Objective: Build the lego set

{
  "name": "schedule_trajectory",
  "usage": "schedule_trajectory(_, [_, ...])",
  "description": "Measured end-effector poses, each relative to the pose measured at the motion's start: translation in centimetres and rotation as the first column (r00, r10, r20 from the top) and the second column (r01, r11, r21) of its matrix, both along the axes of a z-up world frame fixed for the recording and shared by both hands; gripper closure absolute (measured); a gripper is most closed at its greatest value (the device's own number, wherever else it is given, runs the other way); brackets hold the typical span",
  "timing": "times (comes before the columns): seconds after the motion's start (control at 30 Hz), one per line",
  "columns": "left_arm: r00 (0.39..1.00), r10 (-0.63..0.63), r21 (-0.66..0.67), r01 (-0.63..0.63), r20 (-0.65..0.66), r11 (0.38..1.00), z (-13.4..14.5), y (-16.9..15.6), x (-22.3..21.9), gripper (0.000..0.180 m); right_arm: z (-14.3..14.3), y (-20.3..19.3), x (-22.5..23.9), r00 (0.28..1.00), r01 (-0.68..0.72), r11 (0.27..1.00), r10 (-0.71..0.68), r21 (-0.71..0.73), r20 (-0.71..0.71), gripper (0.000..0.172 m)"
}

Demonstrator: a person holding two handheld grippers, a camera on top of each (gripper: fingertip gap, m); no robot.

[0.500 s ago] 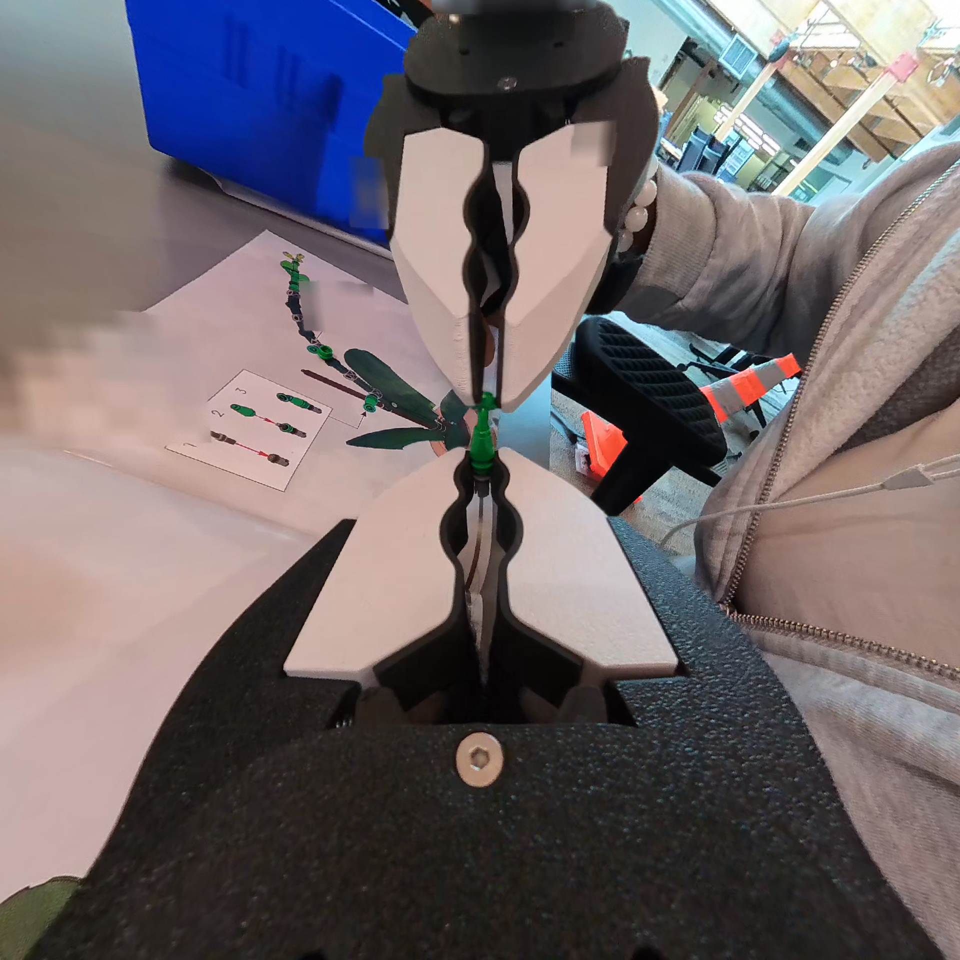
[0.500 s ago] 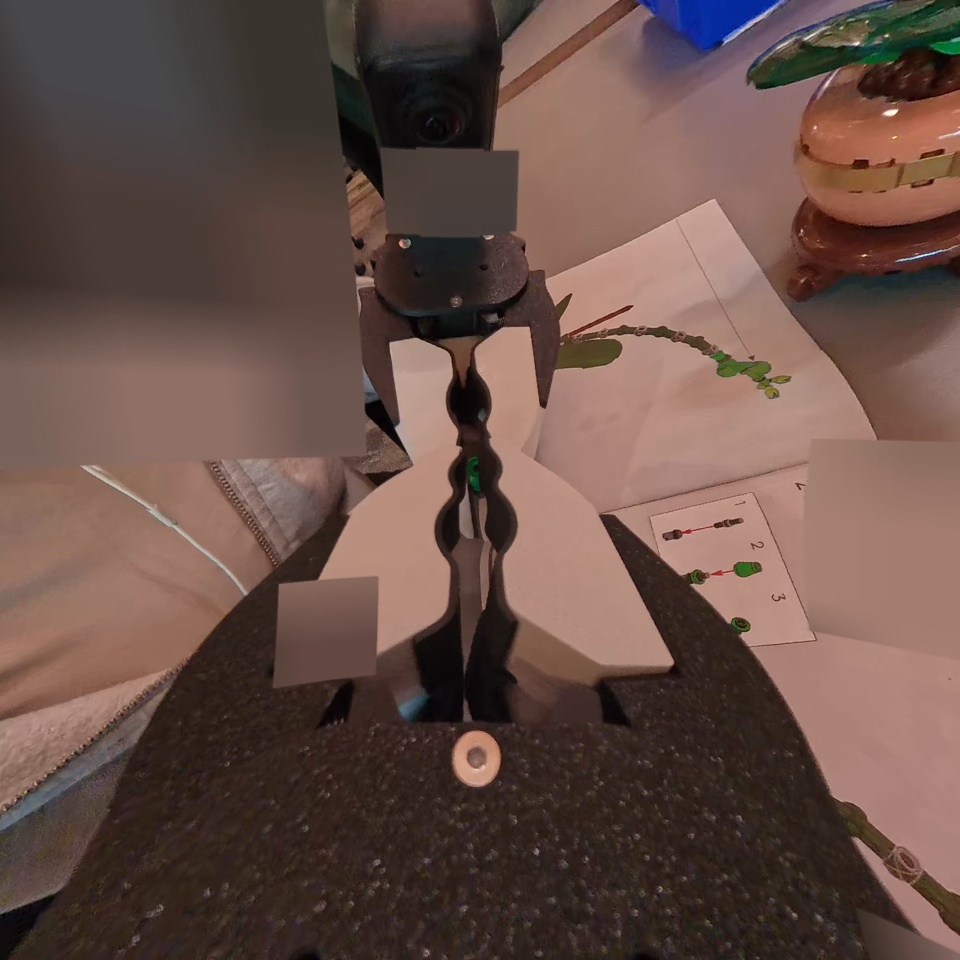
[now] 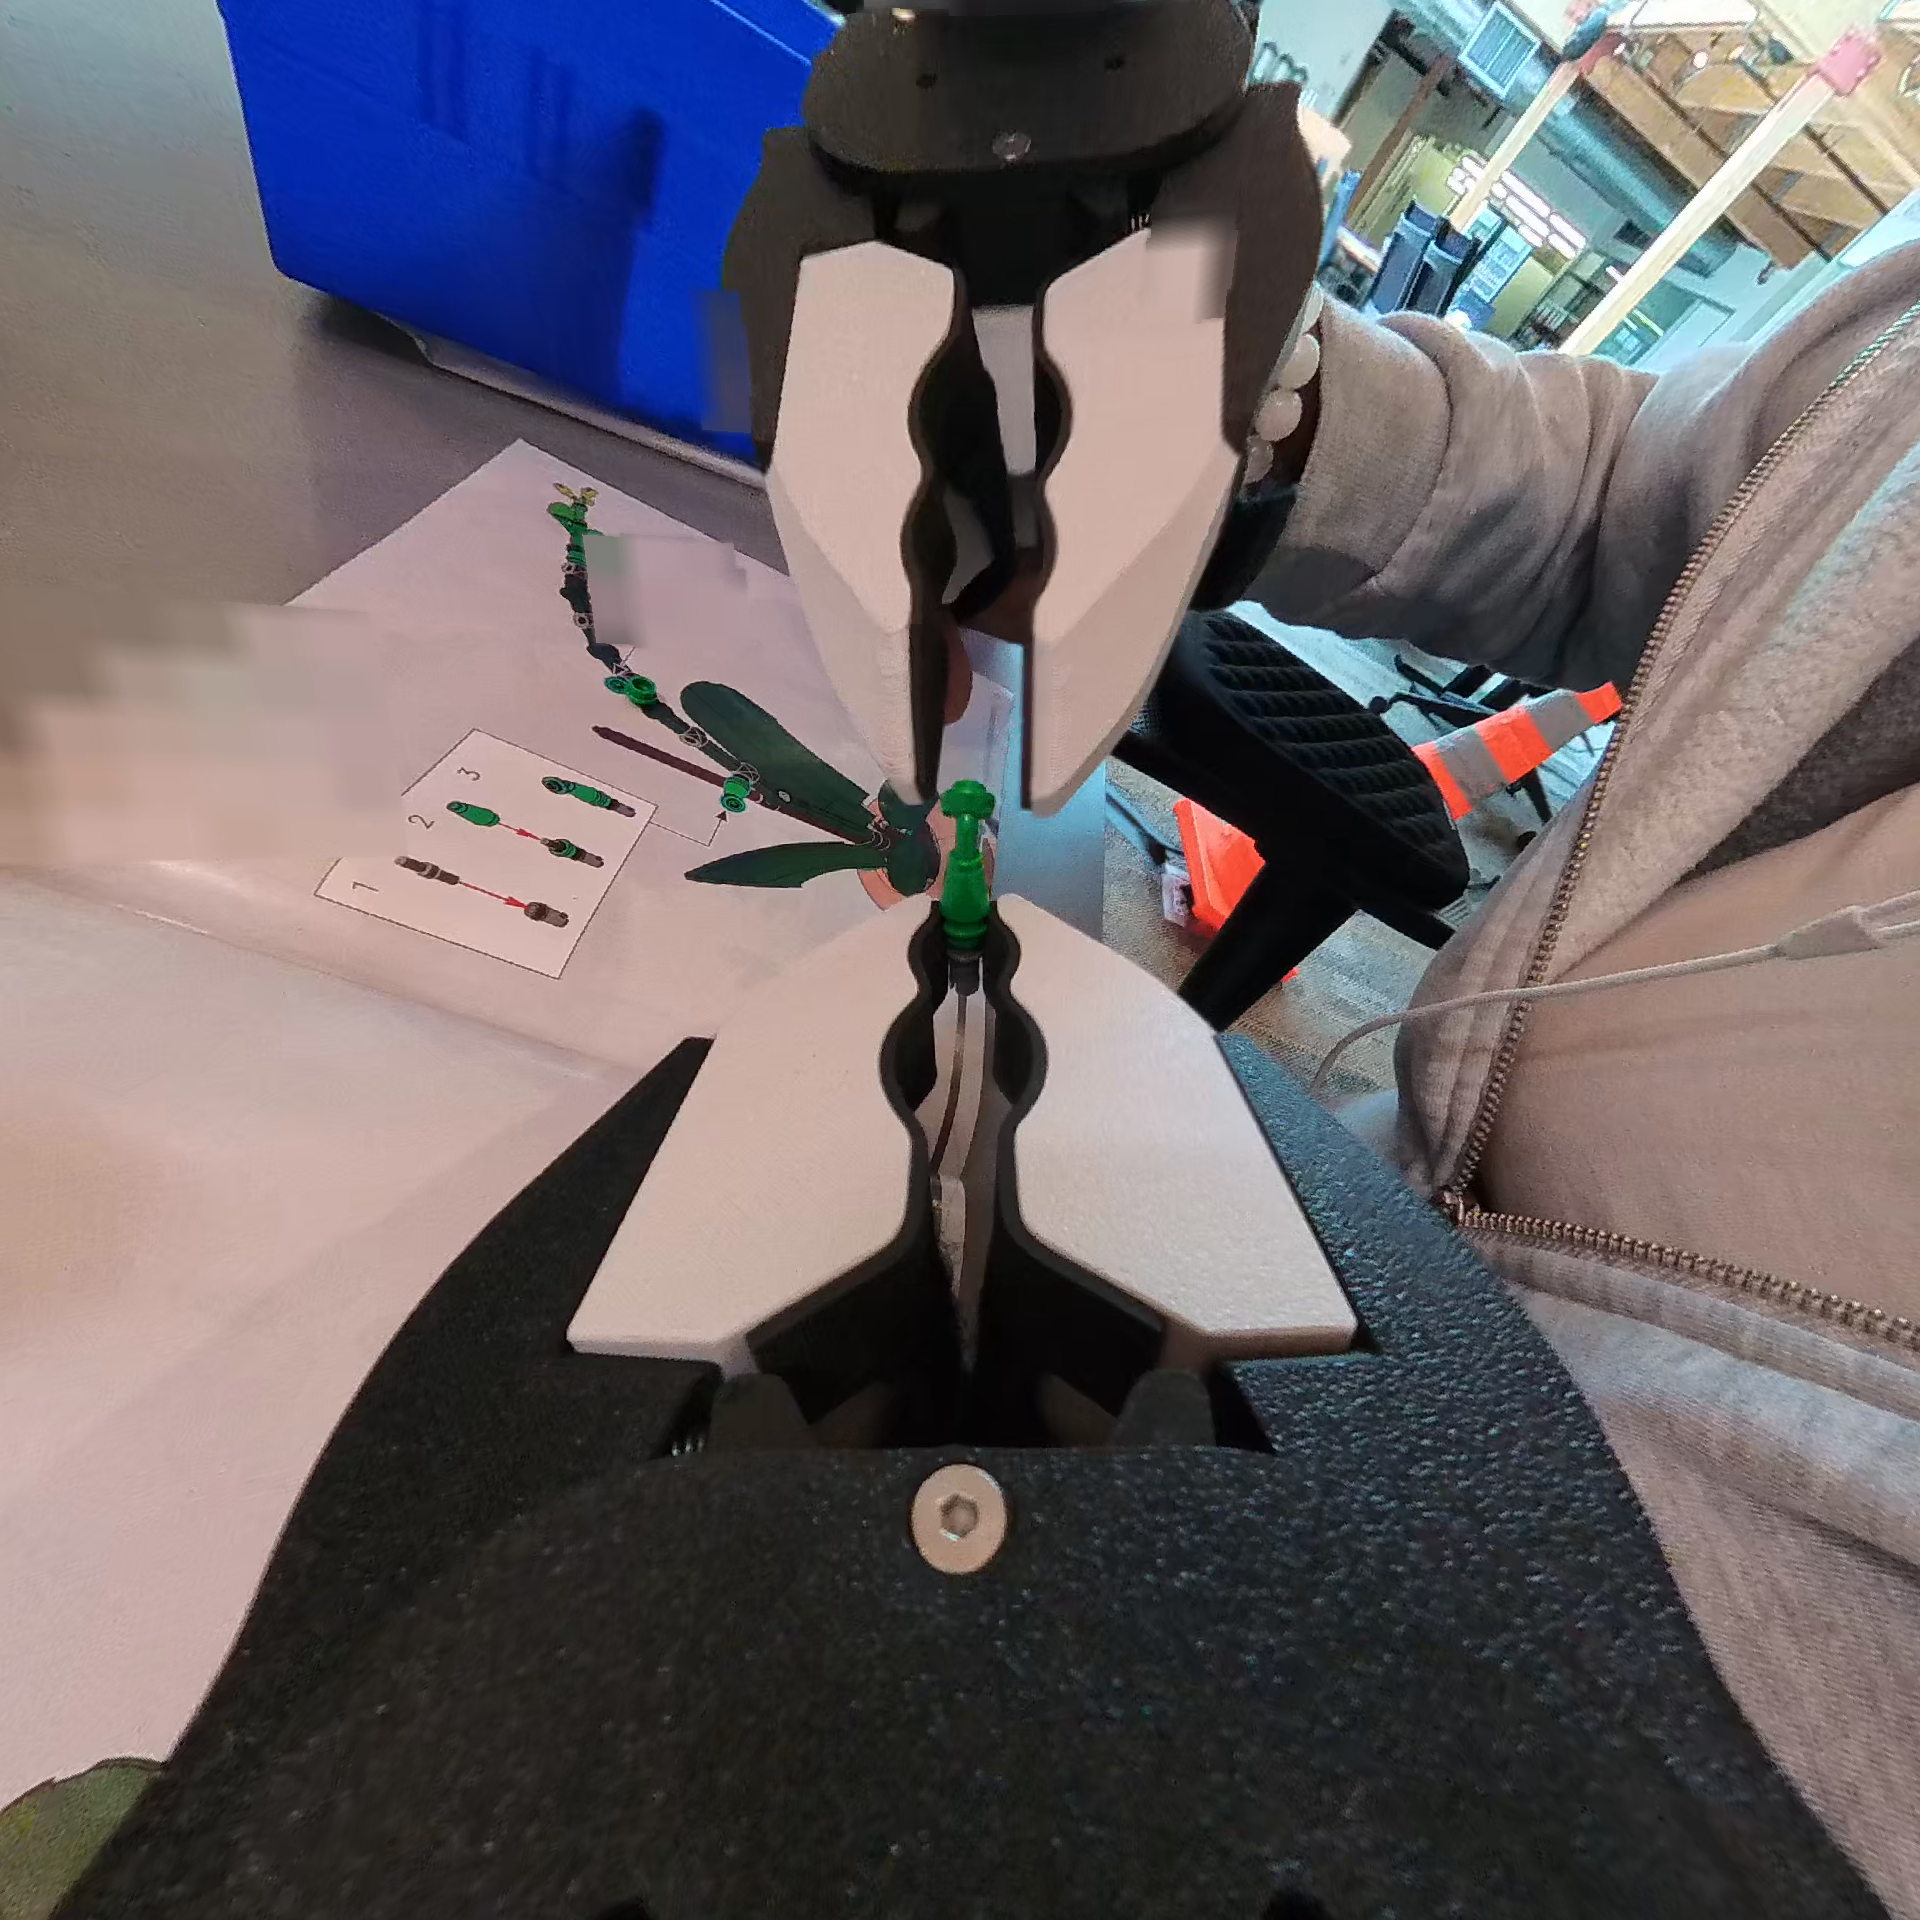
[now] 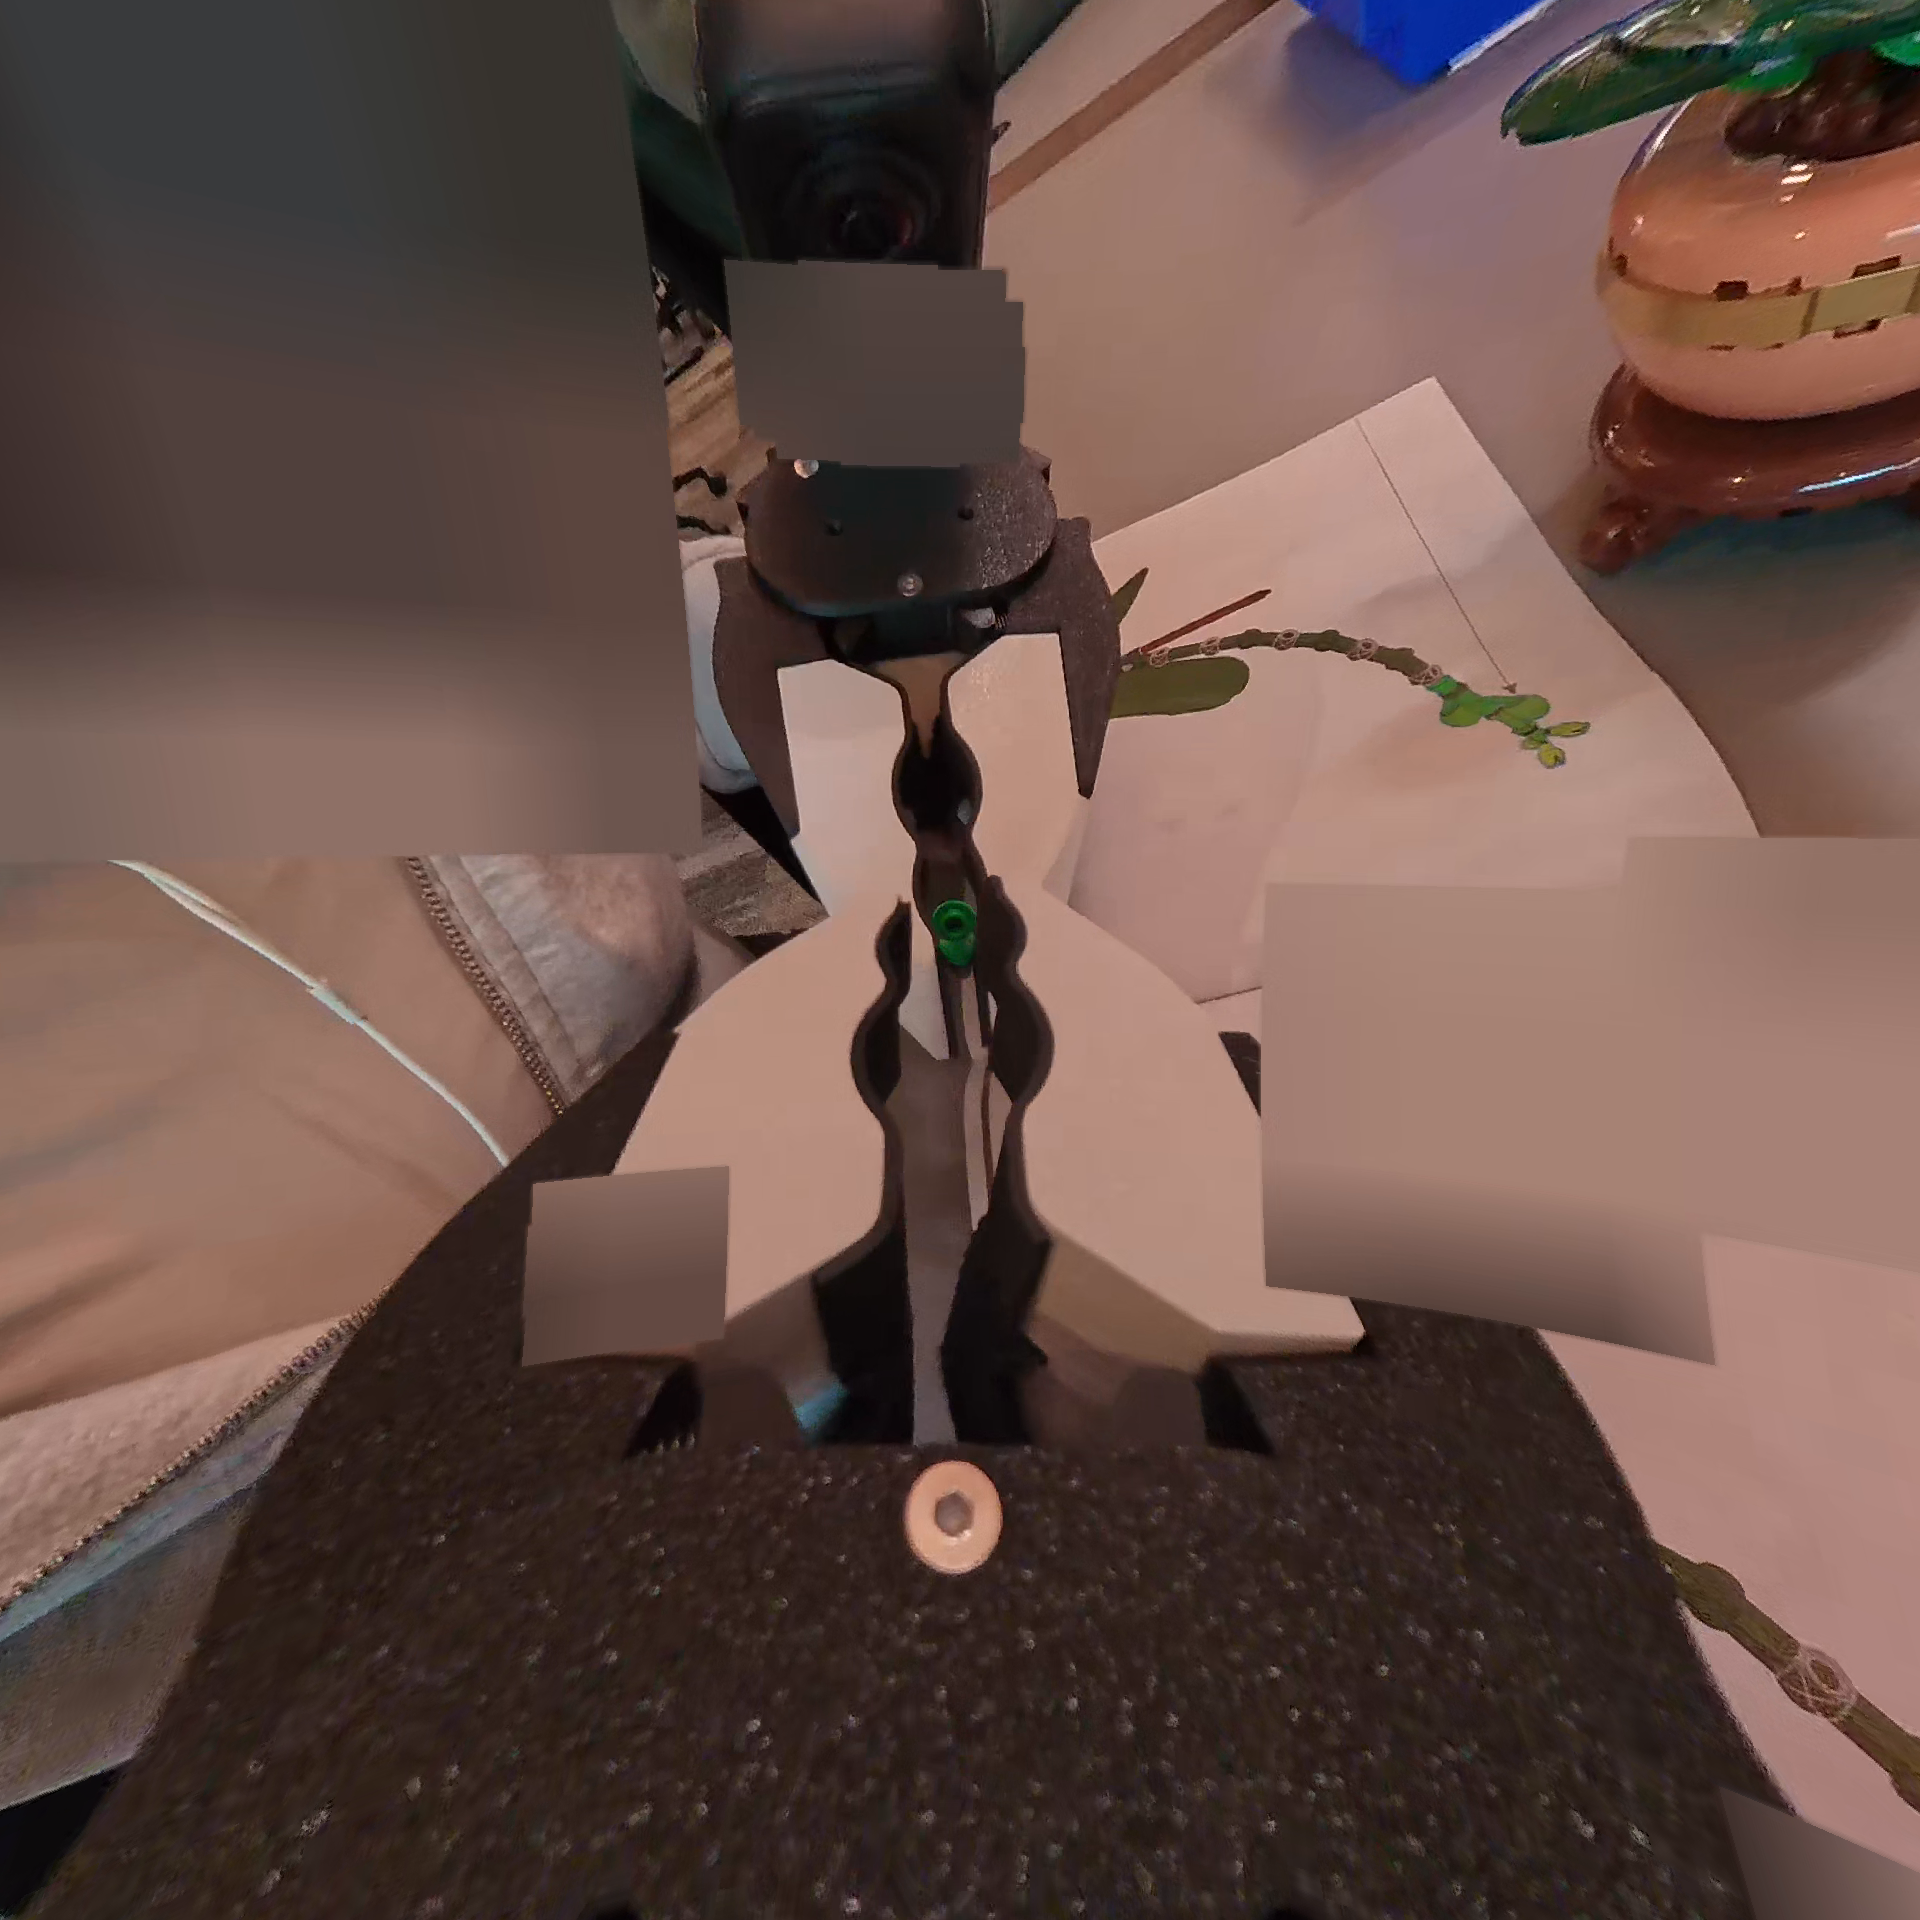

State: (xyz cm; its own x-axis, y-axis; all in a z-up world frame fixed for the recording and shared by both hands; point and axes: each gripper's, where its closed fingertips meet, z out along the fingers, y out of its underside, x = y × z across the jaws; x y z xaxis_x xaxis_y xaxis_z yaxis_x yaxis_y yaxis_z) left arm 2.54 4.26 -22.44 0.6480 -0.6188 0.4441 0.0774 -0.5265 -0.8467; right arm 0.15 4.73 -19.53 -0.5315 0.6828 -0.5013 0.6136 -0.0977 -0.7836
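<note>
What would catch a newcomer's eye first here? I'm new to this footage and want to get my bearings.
The small green pin stands out: it is pinched at the tip of the left tool, with the right tool open just beyond its head. Below lies a white instruction sheet picturing a green plant, and a brick-built pot sits at the table's far right.

The right hand-held gripper [image 3: 971, 800] has opened its fingers and let go of the small green piece [image 3: 964, 873], whose top now stands free just below them, gripped only by the left hand-held gripper [image 3: 964, 935].
</note>
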Motion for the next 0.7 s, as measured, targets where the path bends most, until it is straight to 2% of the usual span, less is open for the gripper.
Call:
schedule_trajectory(0.1, [1.000,-0.004,-0.002,0.004,-0.010,1.000,-0.1,0.0,0.1,0.175,-0.3,0.0,0.1,1.000,-0.015,0.999,0.015,0.039,0.003,0.165])
schedule_trajectory(0.47, [0.990,-0.050,-0.067,0.041,-0.130,0.997,-1.8,-0.4,0.8,0.176,-1.9,-0.2,1.2,0.994,-0.098,0.975,0.086,0.200,0.067,0.166])
schedule_trajectory(0.7, [0.976,-0.080,-0.104,0.060,-0.203,0.993,-2.8,-0.7,1.1,0.176,-2.8,-0.3,1.9,0.989,-0.126,0.962,0.102,0.244,0.108,0.167])
